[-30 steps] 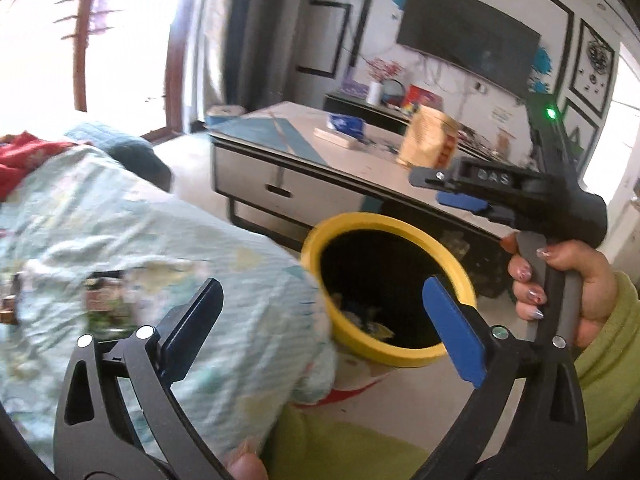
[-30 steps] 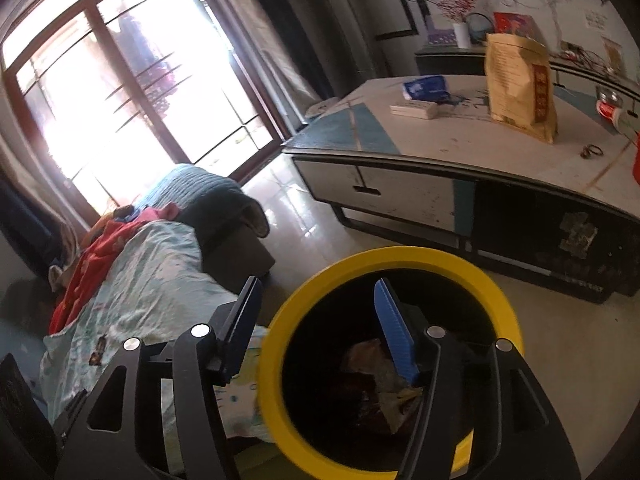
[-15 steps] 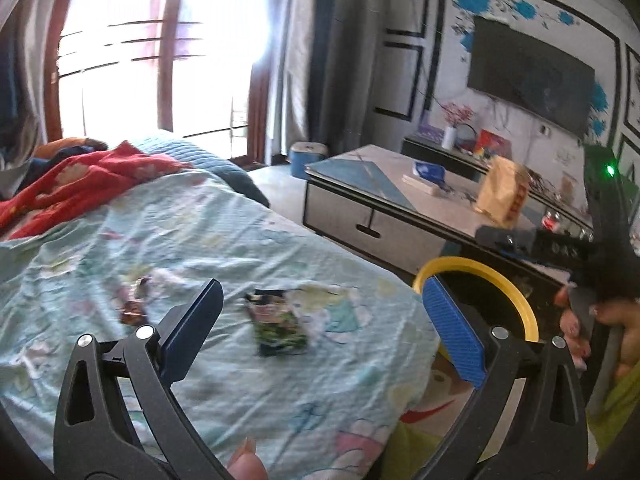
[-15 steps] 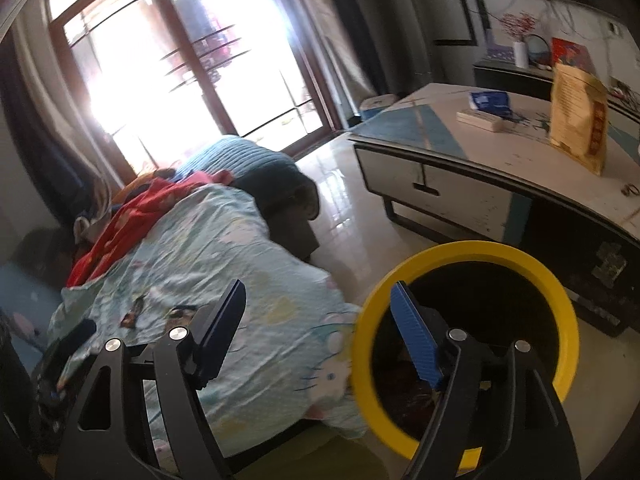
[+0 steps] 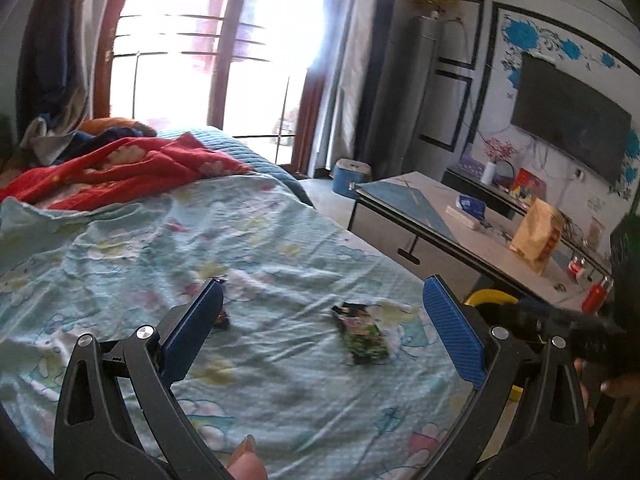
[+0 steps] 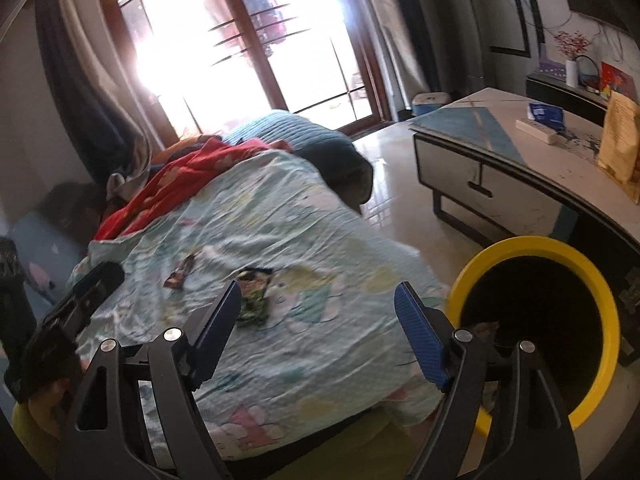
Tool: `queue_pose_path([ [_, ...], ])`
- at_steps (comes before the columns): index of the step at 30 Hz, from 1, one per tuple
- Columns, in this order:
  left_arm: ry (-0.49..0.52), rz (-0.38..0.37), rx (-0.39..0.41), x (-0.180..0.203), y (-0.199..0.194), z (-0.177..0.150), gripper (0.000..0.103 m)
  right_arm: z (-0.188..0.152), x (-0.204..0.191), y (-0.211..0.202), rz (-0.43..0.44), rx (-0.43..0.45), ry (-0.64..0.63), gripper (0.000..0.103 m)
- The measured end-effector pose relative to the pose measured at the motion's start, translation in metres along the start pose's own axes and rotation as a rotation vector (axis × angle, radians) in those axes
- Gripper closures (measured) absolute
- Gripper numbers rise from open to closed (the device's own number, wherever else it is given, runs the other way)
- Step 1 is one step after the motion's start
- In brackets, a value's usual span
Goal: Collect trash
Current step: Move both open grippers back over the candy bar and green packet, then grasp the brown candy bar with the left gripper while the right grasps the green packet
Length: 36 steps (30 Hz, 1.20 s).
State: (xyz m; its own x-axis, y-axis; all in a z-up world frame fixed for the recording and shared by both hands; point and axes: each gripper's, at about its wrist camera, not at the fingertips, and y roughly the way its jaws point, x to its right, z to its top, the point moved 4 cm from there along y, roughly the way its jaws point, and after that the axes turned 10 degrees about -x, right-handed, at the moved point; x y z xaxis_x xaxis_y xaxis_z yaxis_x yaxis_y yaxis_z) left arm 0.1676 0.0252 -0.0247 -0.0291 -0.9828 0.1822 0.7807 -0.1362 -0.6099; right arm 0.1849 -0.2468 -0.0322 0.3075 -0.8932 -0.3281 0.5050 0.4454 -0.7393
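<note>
The left gripper (image 5: pixel 322 328) has its blue pads spread wide with nothing between them, hanging above the pale blue cartoon-print blanket (image 5: pixel 256 248). The right gripper (image 6: pixel 318 330) is also above the blanket, its jaws opening and empty. Beside the right gripper's right finger stands the yellow-rimmed bin (image 6: pixel 536 322); its inside is dark, and only a scrap of brownish trash (image 6: pixel 486 326) shows at the near edge, the rest cannot be made out. In the left view only a sliver of the bin's rim (image 5: pixel 486 300) peeks past the blanket's edge.

On the blanket lies a green snack wrapper (image 5: pixel 362 334), flat, between the left gripper's pads in that view and just by the right gripper's left pad in the other (image 6: pixel 254 294). A smaller dark wrapper (image 6: pixel 180 272) lies near it, farther up the blanket, apart from both grippers.

Beyond, a red quilt (image 5: pixel 120 170) is bunched at the bed's far end, and a low table (image 5: pixel 432 216) carries a tan paper bag (image 5: pixel 538 236) and a blue packet (image 5: pixel 472 206)
</note>
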Motion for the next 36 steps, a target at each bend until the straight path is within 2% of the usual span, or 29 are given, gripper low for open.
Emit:
queue_pose_path([
  [9,-0.084,0.055,0.006,-0.043,-0.002,-0.001,0.011,-0.008,-0.049,0.024,0.021,-0.048,-0.099,0.027],
  [18,-0.154,0.071,-0.024,-0.078,0.011,-0.01,0.011,-0.009,-0.088,0.059,0.024,-0.101,-0.191,0.027],
  [21,-0.174,0.057,-0.046,-0.083,0.019,-0.014,0.011,-0.006,-0.095,0.073,0.013,-0.12,-0.204,0.027],
  [26,-0.149,0.047,-0.082,-0.08,0.038,-0.017,0.012,0.001,-0.095,0.098,-0.02,-0.147,-0.21,0.027],
  [28,-0.14,0.043,-0.097,-0.079,0.046,-0.017,0.022,0.004,-0.092,0.11,-0.032,-0.164,-0.204,0.027],
  [30,-0.133,0.044,-0.121,-0.079,0.056,-0.017,0.024,0.006,-0.086,0.121,-0.047,-0.176,-0.185,0.028],
  [31,-0.131,0.044,-0.13,-0.079,0.061,-0.017,0.029,0.007,-0.083,0.128,-0.05,-0.185,-0.176,0.028],
  [32,-0.128,0.045,-0.138,-0.08,0.066,-0.016,0.036,0.007,-0.081,0.132,-0.054,-0.194,-0.169,0.03],
  [36,-0.14,0.047,-0.184,-0.083,0.086,-0.014,0.042,0.006,-0.072,0.152,-0.039,-0.241,-0.12,0.043],
])
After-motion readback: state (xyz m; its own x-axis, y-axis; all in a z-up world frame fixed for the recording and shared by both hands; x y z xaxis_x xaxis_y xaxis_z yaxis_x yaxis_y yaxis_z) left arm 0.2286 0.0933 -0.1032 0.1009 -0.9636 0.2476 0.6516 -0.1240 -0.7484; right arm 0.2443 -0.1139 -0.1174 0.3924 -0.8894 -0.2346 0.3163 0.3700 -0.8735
